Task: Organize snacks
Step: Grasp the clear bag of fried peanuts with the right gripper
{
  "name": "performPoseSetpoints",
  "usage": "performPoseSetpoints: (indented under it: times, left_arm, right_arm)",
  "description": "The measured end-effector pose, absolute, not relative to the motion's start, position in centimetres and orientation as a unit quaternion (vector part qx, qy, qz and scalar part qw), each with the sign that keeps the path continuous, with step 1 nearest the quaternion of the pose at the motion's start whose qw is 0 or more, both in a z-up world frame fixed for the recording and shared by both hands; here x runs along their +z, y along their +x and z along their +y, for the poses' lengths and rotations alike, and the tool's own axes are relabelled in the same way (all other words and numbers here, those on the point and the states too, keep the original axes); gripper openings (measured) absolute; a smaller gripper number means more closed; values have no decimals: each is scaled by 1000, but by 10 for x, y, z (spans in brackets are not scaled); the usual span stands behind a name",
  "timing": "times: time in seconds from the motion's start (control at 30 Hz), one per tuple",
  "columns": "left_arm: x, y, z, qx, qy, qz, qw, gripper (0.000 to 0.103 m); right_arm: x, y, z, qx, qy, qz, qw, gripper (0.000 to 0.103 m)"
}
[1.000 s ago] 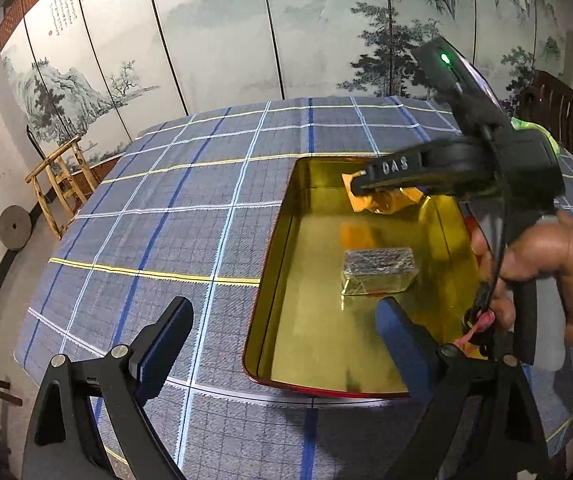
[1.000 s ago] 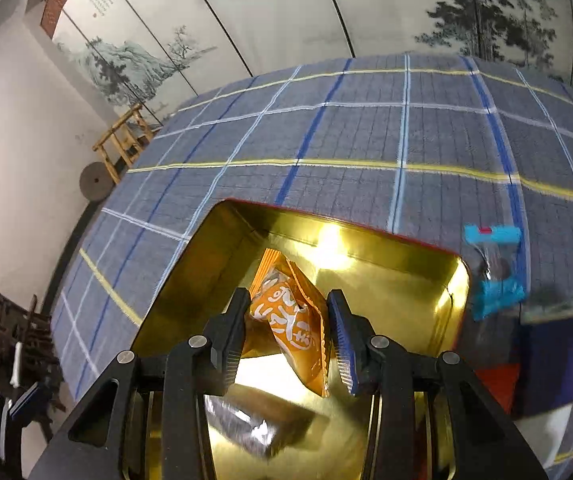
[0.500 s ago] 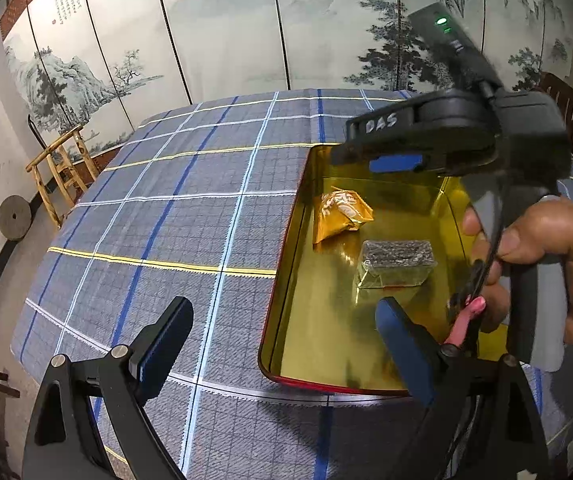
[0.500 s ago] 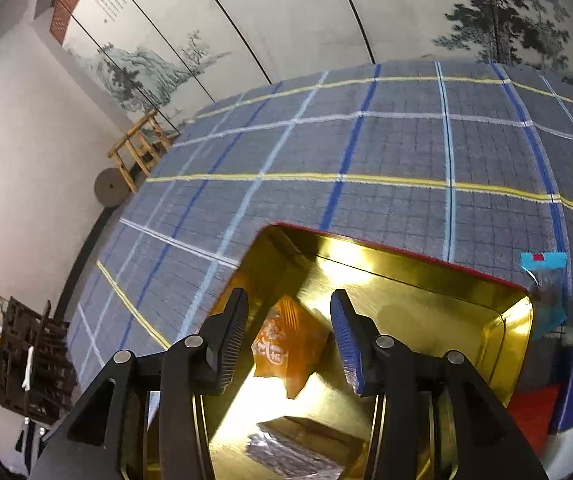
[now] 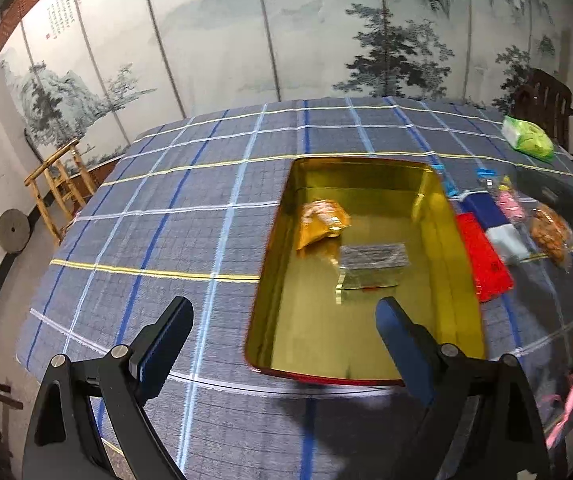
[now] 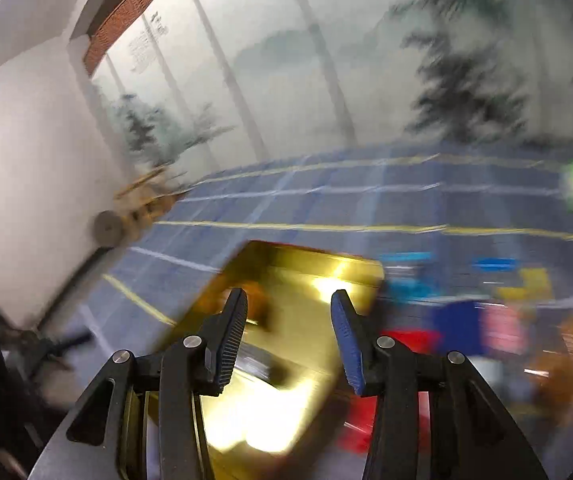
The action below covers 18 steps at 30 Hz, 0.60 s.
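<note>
A gold tin tray [image 5: 438, 240] with a red rim lies on the plaid tablecloth. Inside it lie an orange snack packet [image 5: 320, 222] and a dark foil-wrapped bar [image 5: 374, 258]. My left gripper [image 5: 284, 342] is open and empty, hovering over the tray's near left corner. My right gripper [image 6: 288, 328] is open and empty, raised above the tray [image 6: 350, 272]; its view is heavily blurred. Loose snacks lie right of the tray: a red packet [image 5: 486, 260], a blue packet [image 5: 486, 208], a pink packet [image 5: 510, 206] and a bag of brown snacks [image 5: 550, 234].
A green packet [image 5: 528, 142] lies at the table's far right, near dark wooden chairs [image 5: 546, 96]. A bamboo rack [image 5: 60, 184] and a stone disc [image 5: 13, 230] stand by the painted screen wall on the left. The table edge runs along the left and front.
My right gripper let go of the orange packet in the tray, opened, and pulled up and back out of the left view. The left gripper stayed open and barely moved.
</note>
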<state>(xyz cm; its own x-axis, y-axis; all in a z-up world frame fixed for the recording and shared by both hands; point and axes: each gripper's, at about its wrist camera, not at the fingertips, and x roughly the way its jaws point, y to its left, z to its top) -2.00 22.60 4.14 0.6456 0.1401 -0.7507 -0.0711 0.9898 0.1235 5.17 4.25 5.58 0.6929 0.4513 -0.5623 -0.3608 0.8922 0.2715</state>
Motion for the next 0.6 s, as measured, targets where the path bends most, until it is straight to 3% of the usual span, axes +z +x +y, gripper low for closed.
performPoseSetpoints:
  times: [0.13,0.33,0.6]
  left_arm:
    - [46,-23,203,14,45,418,907,91]
    - [52,-23,151,-67,52,425,901,91]
    - [53,-21,96,-135,64,443,884,91]
  right_arm:
    - [44,8,-47,87,29,314,945,45]
    - [10,-17,-150,-33,32,365,930,45]
    - [-9,-27,-166,23,64,368,927,45]
